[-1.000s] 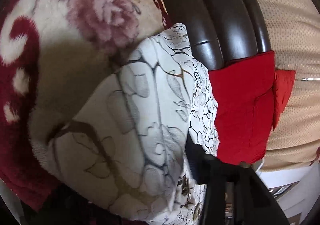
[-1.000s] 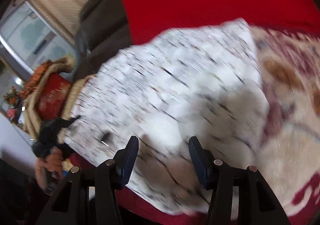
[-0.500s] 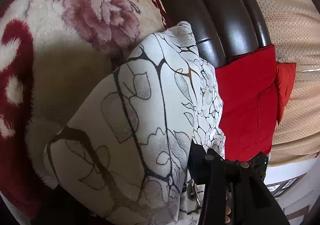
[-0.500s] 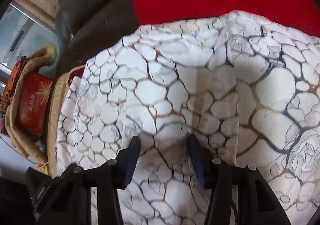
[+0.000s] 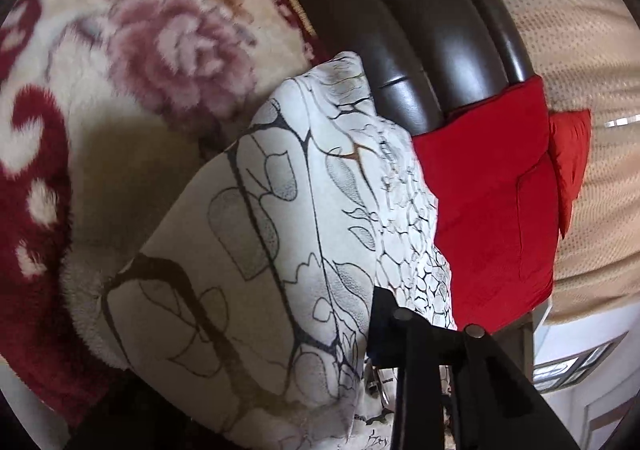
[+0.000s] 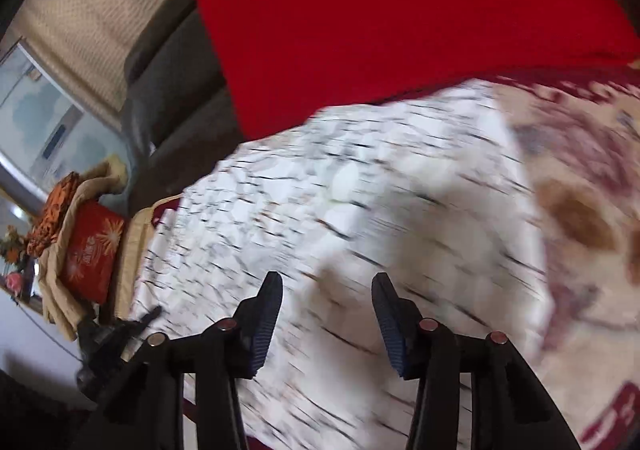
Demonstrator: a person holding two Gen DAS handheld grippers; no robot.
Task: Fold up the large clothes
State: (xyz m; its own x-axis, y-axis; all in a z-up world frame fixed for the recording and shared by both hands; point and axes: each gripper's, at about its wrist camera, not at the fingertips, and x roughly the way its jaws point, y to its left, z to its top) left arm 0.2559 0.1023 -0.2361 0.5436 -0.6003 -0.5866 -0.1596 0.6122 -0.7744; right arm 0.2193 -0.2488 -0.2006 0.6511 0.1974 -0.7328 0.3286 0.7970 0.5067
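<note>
While the floral plush blanket (image 5: 132,62) fills the upper left of the left wrist frame, the white crackle-print garment (image 5: 280,250) lies bunched across the centre. At lower right, the left gripper (image 5: 372,334) has just been closing, its other finger hidden by cloth, so any grip cannot be told. Lower centre in the blurred right wrist frame, the right gripper (image 6: 327,324) has just narrowed, still parted above the garment, holding nothing.

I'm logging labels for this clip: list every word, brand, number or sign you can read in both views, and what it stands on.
No text can be read in either view.
Red box at the left of the right wrist view: gold firework-like print with small marks under it, too small and blurred to read.
White patterned garment: line pattern only, no lettering visible.
Floral blanket and red cloth: no visible writing.
</note>
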